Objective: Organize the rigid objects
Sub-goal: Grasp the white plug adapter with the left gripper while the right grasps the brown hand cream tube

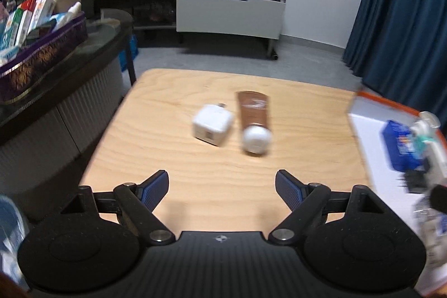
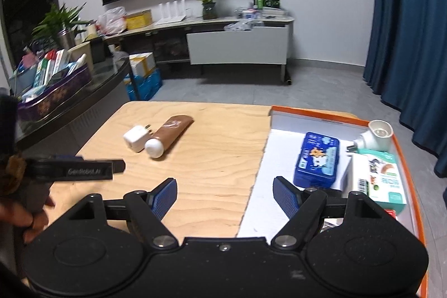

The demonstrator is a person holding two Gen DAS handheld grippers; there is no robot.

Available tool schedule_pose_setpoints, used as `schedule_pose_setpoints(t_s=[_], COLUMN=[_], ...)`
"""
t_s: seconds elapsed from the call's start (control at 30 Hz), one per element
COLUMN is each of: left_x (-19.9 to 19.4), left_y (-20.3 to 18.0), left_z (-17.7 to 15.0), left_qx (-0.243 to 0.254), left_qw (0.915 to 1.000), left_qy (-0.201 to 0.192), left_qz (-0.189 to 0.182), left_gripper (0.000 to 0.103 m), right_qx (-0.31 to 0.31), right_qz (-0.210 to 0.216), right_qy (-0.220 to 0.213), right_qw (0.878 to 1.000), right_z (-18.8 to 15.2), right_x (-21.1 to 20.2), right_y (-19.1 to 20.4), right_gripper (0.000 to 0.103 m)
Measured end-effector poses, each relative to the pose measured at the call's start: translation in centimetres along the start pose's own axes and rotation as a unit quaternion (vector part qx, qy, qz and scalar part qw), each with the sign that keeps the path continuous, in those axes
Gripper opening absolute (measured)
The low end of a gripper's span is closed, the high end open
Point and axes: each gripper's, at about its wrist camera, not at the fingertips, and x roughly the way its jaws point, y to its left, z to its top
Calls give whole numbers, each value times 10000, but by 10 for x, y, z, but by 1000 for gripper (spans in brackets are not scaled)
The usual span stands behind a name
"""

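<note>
A white plug adapter (image 1: 213, 128) (image 2: 137, 141) and a brown tube with a white cap (image 1: 253, 119) (image 2: 167, 136) lie side by side on the wooden table (image 1: 223, 180) (image 2: 201, 172). My left gripper (image 1: 222, 186) is open and empty, a short way in front of them; it also shows from the side in the right wrist view (image 2: 83, 171). My right gripper (image 2: 225, 196) is open and empty over the left edge of an orange-rimmed white tray (image 2: 279, 130) (image 1: 363, 136). The tray holds a blue box (image 2: 317, 158) (image 1: 402, 144), a white bulb (image 2: 374, 137) and a white-green carton (image 2: 380, 178).
A dark glass counter (image 1: 83, 46) with a purple basket of boxes (image 1: 42, 57) stands left of the table. A TV cabinet (image 2: 237, 43) stands against the far wall. Blue curtains (image 2: 410, 32) hang at the right.
</note>
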Motion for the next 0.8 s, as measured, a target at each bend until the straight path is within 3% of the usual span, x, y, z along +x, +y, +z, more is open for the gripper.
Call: schedule_pose_setpoints(t_s=[0.13, 0.27, 0.4, 0.47, 0.53, 0.57, 0.67, 0.8], left_x=[30, 61, 87, 95, 95, 94, 87, 62], left_y=[18, 22, 13, 13, 12, 12, 21, 37], left_z=[14, 27, 34, 36, 38, 38, 35, 25], left_qx=[140, 265, 711, 736, 779, 774, 488, 93], left_qw=[9998, 9996, 9974, 9969, 9962, 9960, 9976, 9995], left_qy=[-36, -43, -80, -119, -171, -192, -171, -146], left_qz=[169, -20, -107, -245, -357, -392, -471, -264], left_gripper=[85, 85, 83, 75, 58, 42, 42, 42], right_qx=[-32, -51, -61, -53, -36, -26, 22, 70], right_qz=[6, -12, -8, 24, 62, 99, 301, 486], right_qy=[25, 66, 145, 171, 207, 234, 248, 459], right_qw=[10000, 10000, 9999, 9998, 9998, 9997, 9992, 9977], right_z=[0, 2, 7, 11, 16, 19, 28, 38], right_x=[6, 14, 28, 36, 48, 55, 79, 123], right_y=[5, 7, 10, 14, 19, 23, 36, 59], right_gripper=[90, 90, 90, 90, 90, 90, 90, 90])
